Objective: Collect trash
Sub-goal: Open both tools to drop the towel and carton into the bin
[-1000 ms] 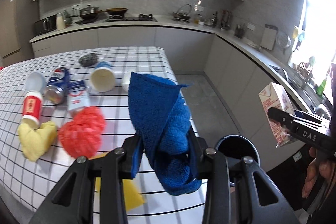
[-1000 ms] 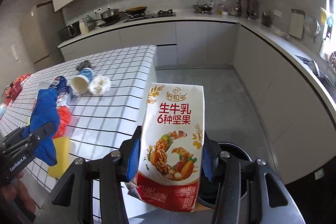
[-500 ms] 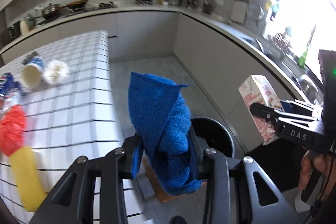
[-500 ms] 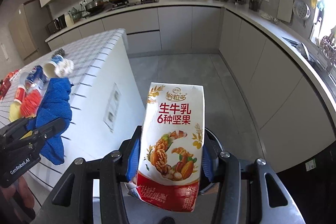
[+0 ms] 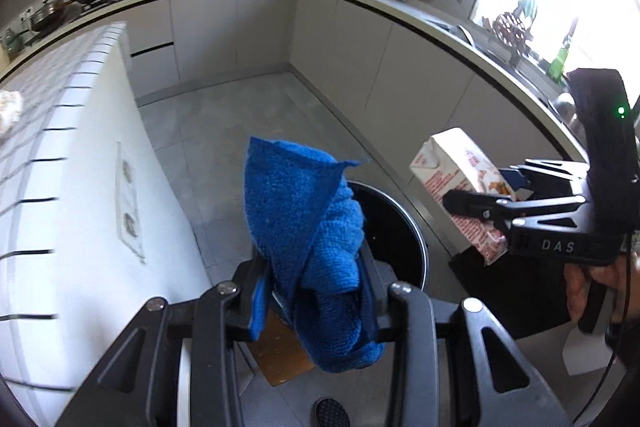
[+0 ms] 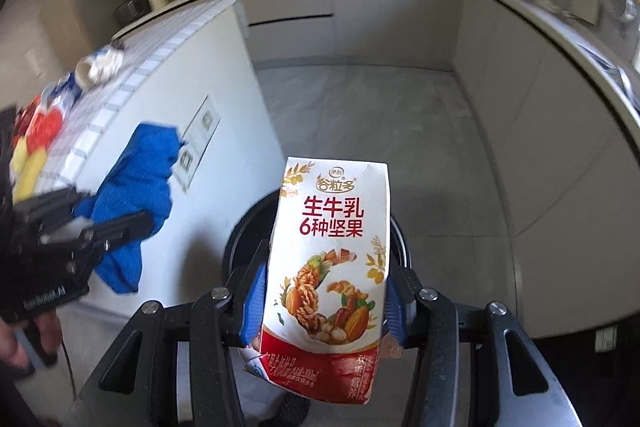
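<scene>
My left gripper (image 5: 316, 291) is shut on a crumpled blue cloth (image 5: 304, 227) and holds it just left of and above a round black trash bin (image 5: 394, 231) on the floor. My right gripper (image 6: 324, 303) is shut on a white and red milk carton (image 6: 330, 235), upright, directly above the bin (image 6: 240, 239). The carton also shows in the left wrist view (image 5: 460, 183), right of the bin. The cloth also shows in the right wrist view (image 6: 136, 187).
The white gridded table (image 5: 44, 131) stands at the left, with cups, a red scrubber and yellow cloths on it (image 6: 44, 123). Grey cabinets (image 5: 420, 67) run along the back and right. A brown mat (image 5: 280, 351) lies beside the bin.
Both grippers have swung away from the table and come down toward the bin, which now lies right behind the cloth and the carton. Both holds are unchanged.
</scene>
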